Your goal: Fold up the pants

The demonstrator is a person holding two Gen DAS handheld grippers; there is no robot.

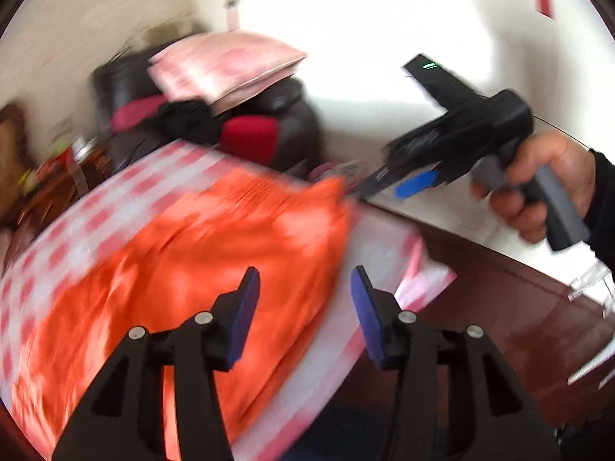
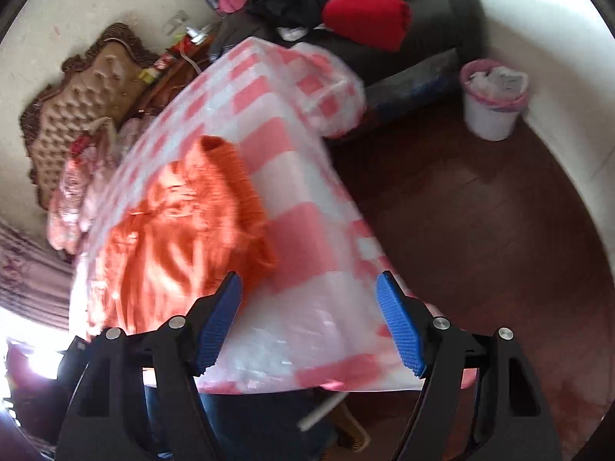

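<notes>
Your orange pants [image 1: 184,269] lie bunched on the checked table [image 2: 300,207], folding apparently unfinished. Your left gripper [image 1: 303,311] and right gripper [image 2: 307,319] are both spread, pinching nothing.

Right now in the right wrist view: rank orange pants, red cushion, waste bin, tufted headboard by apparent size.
1. orange pants
2. tufted headboard
3. red cushion and waste bin: look about alike, so unranked.
The fisheye enlarges the nearer pants, so real sizes may differ.

free: checked table cover [image 2: 296,199] right half | obstacle: orange pants [image 2: 180,223] left
</notes>
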